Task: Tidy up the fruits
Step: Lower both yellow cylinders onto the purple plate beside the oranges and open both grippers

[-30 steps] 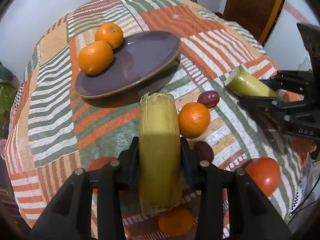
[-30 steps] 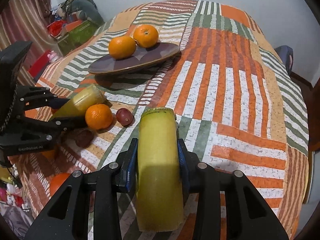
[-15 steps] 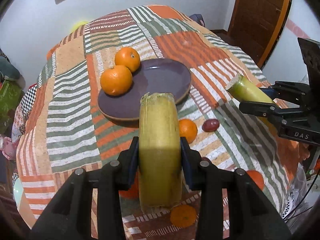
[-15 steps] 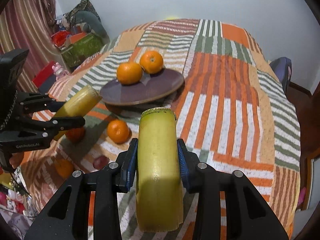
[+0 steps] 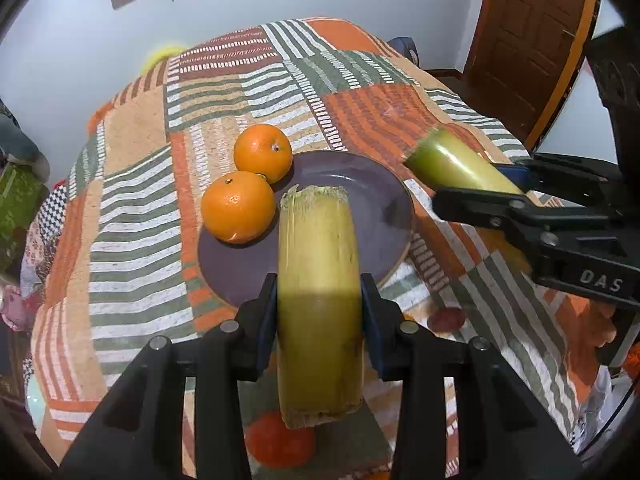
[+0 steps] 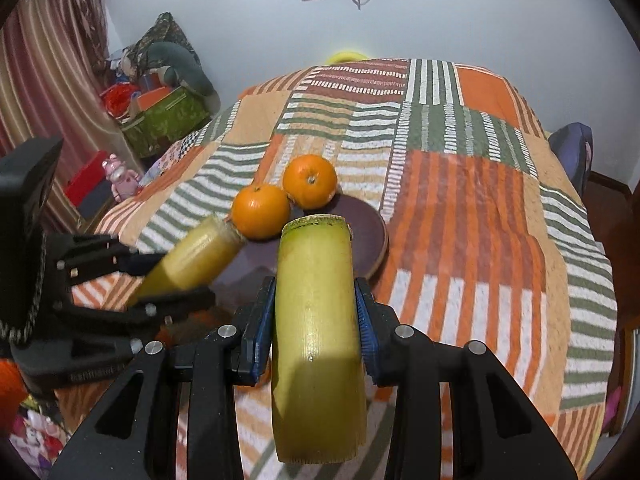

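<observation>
Between the left gripper's (image 5: 320,312) blue pads, a yellow-green cane piece (image 5: 318,292) is being clamped at its middle, the jaws standing only as far apart as the stalk is thick. Its frayed far end is pointing toward the purple plate (image 5: 360,184), which is lying just beyond it on the striped quilt (image 5: 132,216). To the right in that view, the right gripper (image 6: 316,320) is likewise pinching a second cane piece (image 6: 316,304), smoother and greener at its cut far end, with the jaws pressing on both sides of it. From the right wrist view, that stalk is hanging over the near right part of the plate, while the left-hand stalk is slanting in from the left, its tip close to the nearer orange (image 6: 261,211).

Two oranges are already sitting on the plate's far left rim, the nearer one touching the farther orange (image 6: 310,181), so part of the sorting looks done. Both cane pieces are being carried above the quilt rather than resting anywhere, and I judge they are heading for the plate. Loose fruit is waiting on the quilt near the grippers: an orange fruit (image 5: 278,438) under the left stalk and a small dark red fruit (image 5: 446,318) to its right. The left gripper is hiding more of that near area, so how much is left cannot be counted.
</observation>
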Demonstrator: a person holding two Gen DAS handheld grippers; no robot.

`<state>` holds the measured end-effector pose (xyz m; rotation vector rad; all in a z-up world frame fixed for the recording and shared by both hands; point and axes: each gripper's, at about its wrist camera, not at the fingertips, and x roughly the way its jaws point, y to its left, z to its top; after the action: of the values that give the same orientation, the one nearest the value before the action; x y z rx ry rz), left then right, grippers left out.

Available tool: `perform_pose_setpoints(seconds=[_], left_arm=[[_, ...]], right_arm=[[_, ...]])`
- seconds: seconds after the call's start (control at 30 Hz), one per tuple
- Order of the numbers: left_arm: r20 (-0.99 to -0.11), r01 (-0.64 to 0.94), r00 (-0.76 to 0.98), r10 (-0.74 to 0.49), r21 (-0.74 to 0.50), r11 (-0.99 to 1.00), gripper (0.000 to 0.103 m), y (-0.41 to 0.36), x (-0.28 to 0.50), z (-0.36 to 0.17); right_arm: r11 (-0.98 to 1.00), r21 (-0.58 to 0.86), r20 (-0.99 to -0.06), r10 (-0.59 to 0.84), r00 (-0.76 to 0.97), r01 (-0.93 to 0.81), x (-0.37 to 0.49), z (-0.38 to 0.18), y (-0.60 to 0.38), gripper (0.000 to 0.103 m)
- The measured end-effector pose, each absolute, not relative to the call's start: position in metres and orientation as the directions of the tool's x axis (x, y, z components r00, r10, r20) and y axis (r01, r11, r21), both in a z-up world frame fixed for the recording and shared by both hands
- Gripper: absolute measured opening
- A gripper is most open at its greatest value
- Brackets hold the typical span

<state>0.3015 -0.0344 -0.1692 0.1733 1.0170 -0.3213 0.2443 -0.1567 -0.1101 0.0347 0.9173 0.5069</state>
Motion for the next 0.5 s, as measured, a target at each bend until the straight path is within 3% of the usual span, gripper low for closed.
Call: perform_pose_setpoints(seconds=[0.5], left_arm=[[-0.895, 0.334, 0.4, -0.194, -0.055, 0.941, 0.038, -0.028, 0.341, -0.199]], right_arm=[[0.888, 0.209, -0.817, 0.388, 0.426, -0.409, 0.293, -0.137, -0.118, 0.034]])
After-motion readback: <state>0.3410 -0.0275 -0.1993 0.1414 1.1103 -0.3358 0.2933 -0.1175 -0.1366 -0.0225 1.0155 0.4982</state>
